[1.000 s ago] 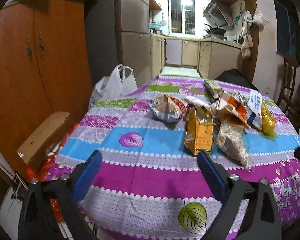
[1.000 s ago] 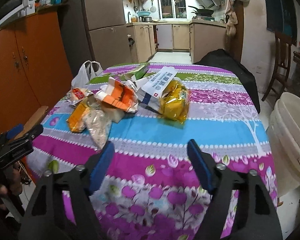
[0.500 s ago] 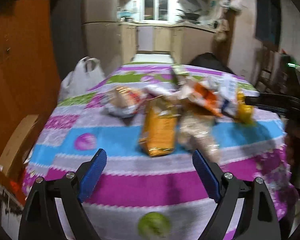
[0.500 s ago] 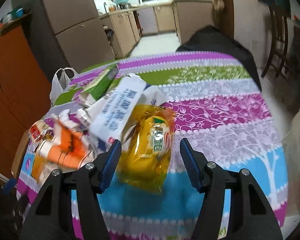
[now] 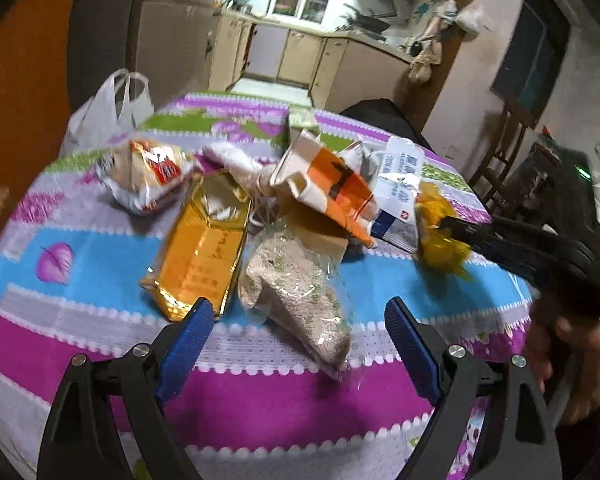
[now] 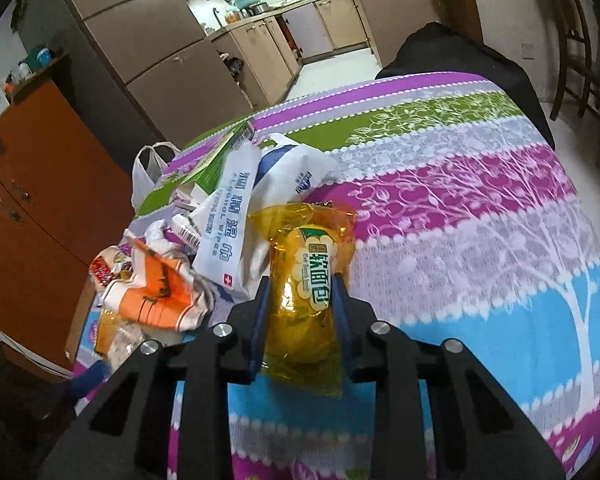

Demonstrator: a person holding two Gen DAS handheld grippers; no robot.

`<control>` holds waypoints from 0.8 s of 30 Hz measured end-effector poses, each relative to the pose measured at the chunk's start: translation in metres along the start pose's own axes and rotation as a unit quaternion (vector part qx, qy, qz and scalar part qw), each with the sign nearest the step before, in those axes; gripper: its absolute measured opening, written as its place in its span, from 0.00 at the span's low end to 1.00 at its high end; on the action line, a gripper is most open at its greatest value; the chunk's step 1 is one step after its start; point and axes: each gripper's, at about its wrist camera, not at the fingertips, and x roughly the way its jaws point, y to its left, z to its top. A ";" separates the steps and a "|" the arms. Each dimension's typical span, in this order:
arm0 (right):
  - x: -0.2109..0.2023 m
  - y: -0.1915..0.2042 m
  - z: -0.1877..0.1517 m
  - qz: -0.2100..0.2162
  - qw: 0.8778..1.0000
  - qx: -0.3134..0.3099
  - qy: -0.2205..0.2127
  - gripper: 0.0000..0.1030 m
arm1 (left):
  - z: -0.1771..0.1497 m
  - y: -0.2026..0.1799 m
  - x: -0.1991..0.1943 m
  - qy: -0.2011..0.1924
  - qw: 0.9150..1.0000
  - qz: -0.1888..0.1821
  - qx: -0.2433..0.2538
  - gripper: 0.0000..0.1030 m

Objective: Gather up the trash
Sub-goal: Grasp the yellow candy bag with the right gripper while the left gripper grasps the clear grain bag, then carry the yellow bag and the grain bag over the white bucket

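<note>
Both hands have swung in over the table since a second ago. Right gripper [image 6: 300, 312] has clamped the yellow wrapper [image 6: 306, 300], whose long axis runs straight out between the pads. Left gripper [image 5: 300, 340] is wide, closing slightly, holding nothing; the clear grain bag [image 5: 296, 292] lies just ahead between its fingers, angled toward the right one, on the tablecloth [image 5: 100, 248].

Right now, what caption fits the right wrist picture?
Right gripper shut on yellow bread wrapper atop striped tablecloth.
</note>
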 end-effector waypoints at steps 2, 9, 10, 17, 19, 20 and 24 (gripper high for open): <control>-0.008 -0.001 -0.006 0.008 1.000 0.003 -0.004 0.27 | 0.001 -0.003 0.006 0.000 1.000 -0.001 -0.007 0.78; -0.035 0.007 -0.025 0.008 1.000 -0.010 -0.017 0.27 | 0.004 -0.016 0.019 -0.006 1.000 0.028 -0.013 0.67; -0.039 0.008 -0.027 0.005 1.000 -0.014 -0.020 0.27 | 0.004 -0.016 0.021 -0.008 0.999 0.034 -0.014 0.62; -0.065 0.015 -0.040 0.023 0.999 -0.017 -0.039 0.27 | 0.002 -0.014 0.024 -0.014 0.999 0.045 -0.009 0.47; -0.072 0.017 -0.043 0.023 0.998 -0.020 -0.046 0.27 | -0.002 -0.008 0.016 -0.009 1.000 0.027 -0.012 0.45; -0.075 0.018 -0.044 0.024 0.998 -0.020 -0.049 0.27 | -0.004 -0.004 0.011 -0.008 1.000 0.024 -0.011 0.45; -0.083 0.021 -0.048 0.030 0.998 -0.023 -0.055 0.27 | -0.019 0.008 -0.010 -0.009 1.000 0.018 -0.005 0.45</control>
